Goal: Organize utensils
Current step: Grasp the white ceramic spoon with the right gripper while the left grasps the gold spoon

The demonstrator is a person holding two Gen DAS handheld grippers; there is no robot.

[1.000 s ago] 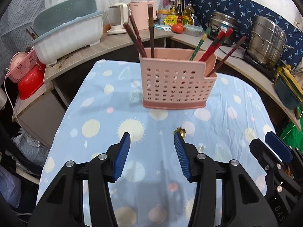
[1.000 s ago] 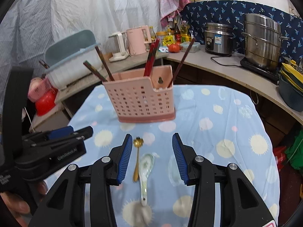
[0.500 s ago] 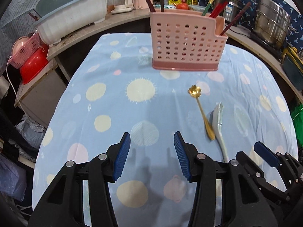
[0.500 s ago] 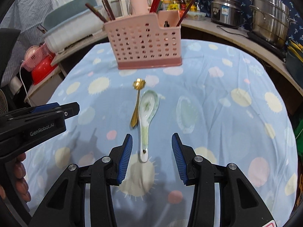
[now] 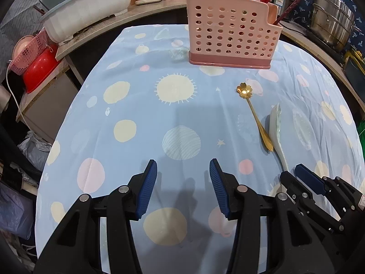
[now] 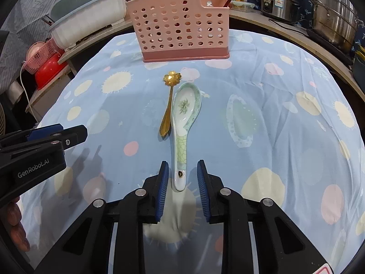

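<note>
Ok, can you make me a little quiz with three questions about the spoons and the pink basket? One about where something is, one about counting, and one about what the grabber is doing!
1. Where does the gold spoon lie?
A. Inside the pink basket
B. On the cloth, beside the ceramic spoon
C. On the counter by the pots

2. How many spoons lie on the blue cloth?
A. One
B. Two
C. Four

3. What is between the fingers of the right gripper?
A. The handle end of the ceramic spoon
B. A chopstick
C. Nothing

Answers:
1. B: it rests on the cloth just left of the ceramic spoon, in front of the pink basket.
2. B: only the gold one and the ceramic one show.
3. A: the jaws are closing around the handle's end, with small gaps on both sides.
</note>
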